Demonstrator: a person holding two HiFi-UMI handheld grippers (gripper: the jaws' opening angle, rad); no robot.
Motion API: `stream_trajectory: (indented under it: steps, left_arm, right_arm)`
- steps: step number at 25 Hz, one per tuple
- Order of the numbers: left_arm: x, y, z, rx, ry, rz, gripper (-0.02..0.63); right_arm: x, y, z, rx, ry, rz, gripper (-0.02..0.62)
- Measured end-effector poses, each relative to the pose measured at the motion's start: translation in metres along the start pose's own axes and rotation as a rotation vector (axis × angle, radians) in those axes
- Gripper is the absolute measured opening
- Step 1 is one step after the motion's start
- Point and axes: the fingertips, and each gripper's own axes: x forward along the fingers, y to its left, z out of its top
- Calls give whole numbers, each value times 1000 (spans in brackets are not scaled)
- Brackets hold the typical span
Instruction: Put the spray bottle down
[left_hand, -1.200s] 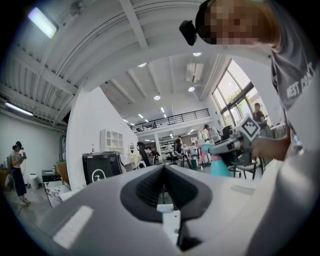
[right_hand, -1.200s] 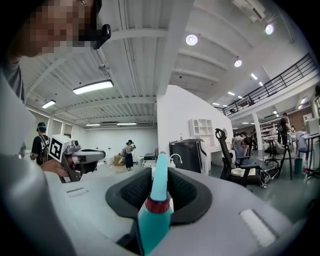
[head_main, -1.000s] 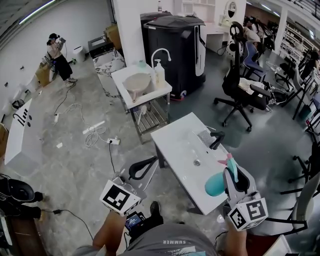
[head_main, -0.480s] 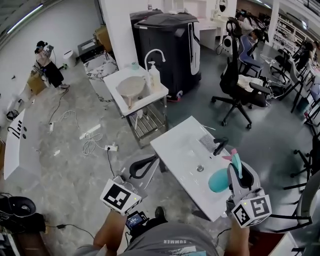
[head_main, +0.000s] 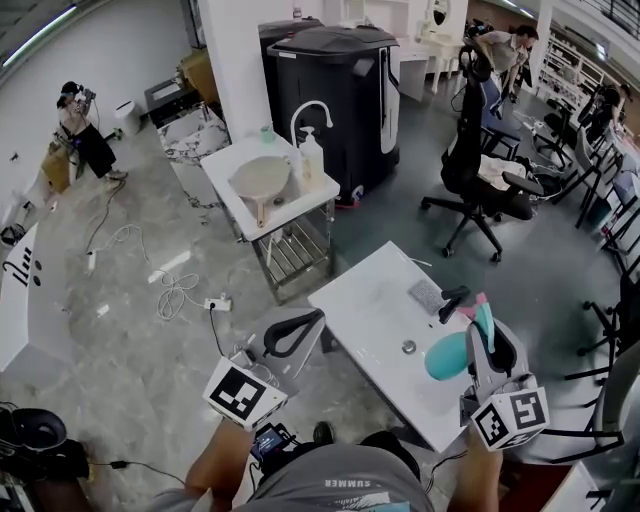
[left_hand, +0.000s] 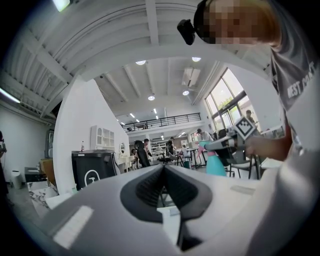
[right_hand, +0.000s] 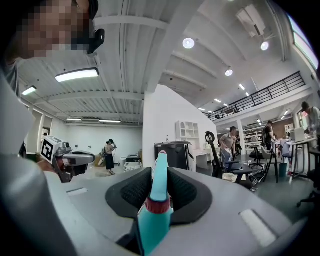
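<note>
My right gripper (head_main: 486, 322) is shut on a teal spray bottle (head_main: 446, 356) with a pink trigger. It holds the bottle by the neck, and the round body hangs to the left over the near right edge of a white washbasin top (head_main: 365, 300). In the right gripper view the bottle's teal neck (right_hand: 159, 187) stands between the dark pads. My left gripper (head_main: 316, 318) hovers off the top's left edge. Its tips meet with nothing between them, as the left gripper view (left_hand: 163, 168) also shows. A black faucet (head_main: 452, 298) stands on the top just beyond the bottle.
Further off stand a steel-framed sink stand (head_main: 262, 180) with a soap dispenser (head_main: 310, 155), a black machine (head_main: 335, 80) and a black office chair (head_main: 480, 170). Cables (head_main: 180, 290) trail over the floor at left. A person (head_main: 80, 125) stands far left.
Both grippers have drifted slightly right and forward with the person. The bottle stays held in the right gripper and now sits closer to the black faucet.
</note>
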Motion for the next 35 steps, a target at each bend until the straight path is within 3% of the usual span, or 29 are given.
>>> stream_trajectory:
  steps: [35]
  left_arm:
    - [54,87,-43,-22,81,99,2]
  right_arm:
    - [154,-20,-19,-1,34,118,104]
